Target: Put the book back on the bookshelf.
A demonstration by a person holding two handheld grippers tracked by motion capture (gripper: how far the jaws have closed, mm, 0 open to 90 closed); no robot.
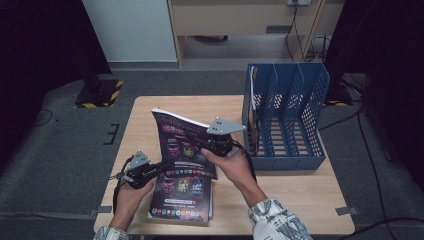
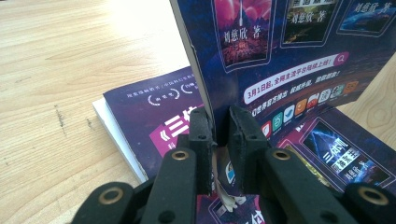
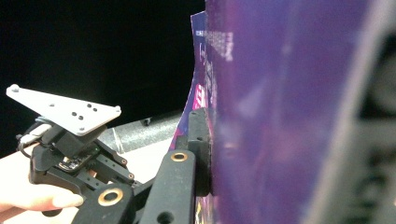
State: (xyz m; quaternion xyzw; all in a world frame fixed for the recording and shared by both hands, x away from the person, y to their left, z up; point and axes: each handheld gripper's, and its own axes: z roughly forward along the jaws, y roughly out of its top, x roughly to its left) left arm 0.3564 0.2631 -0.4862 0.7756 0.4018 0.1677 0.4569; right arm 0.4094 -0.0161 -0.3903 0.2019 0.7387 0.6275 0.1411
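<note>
The high view is dim, with dark upper corners. The right gripper view blurs the purple magazine (image 3: 289, 112) at its right.

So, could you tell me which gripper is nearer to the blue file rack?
Right. The right gripper grips the raised magazine beside the blue file rack; the left gripper grips its lower left edge, farther from the rack.

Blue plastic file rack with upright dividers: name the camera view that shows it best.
The high view. The blue plastic file rack stands whole at the table's right, dividers and mesh walls plain. The left gripper view looks at purple magazines, the right gripper view at a purple cover close up.
</note>
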